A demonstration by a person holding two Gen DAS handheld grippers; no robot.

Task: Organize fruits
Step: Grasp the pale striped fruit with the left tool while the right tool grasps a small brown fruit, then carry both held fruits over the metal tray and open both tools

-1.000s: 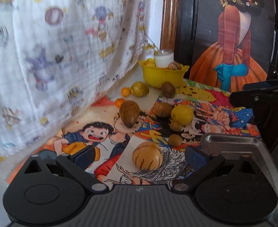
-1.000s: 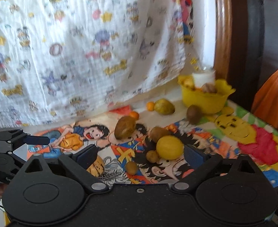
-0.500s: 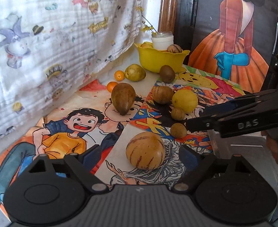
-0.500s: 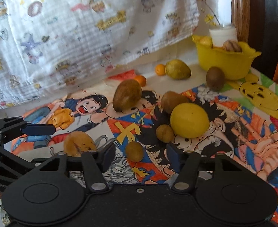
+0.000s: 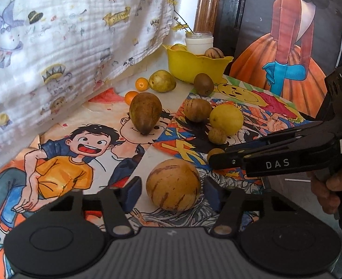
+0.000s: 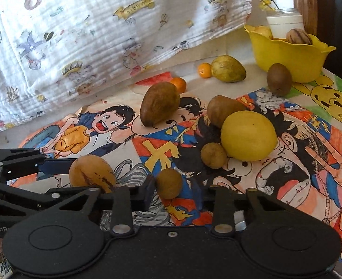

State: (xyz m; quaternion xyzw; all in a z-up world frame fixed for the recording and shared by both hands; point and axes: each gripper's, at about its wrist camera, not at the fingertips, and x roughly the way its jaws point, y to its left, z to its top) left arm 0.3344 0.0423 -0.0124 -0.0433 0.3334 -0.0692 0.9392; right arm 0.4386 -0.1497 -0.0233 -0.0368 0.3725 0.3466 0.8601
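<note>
Fruits lie on cartoon posters. My left gripper (image 5: 171, 191) is open, its fingers on either side of a striped yellow melon (image 5: 173, 184), apart from it on the left. My right gripper (image 6: 174, 194) is open around a small brown fruit (image 6: 169, 183), with gaps on both sides. The melon also shows in the right wrist view (image 6: 92, 173), between the left gripper's fingers (image 6: 19, 160). Farther off lie a yellow lemon (image 6: 248, 138), a large brown fruit (image 6: 159, 103), a kiwi (image 6: 279, 79), a green pear (image 6: 228, 69) and two small oranges (image 6: 204, 70).
A yellow bowl (image 6: 287, 57) at the back right holds a striped fruit and a white jar (image 6: 283, 25). A patterned white cloth (image 6: 89, 34) hangs along the left and back. A painted panel (image 5: 287, 34) and a wooden post stand behind the bowl.
Both grippers have moved forward and lower. The left now brackets the striped melon; the right has come up around the small brown fruit. No fruit has moved.
</note>
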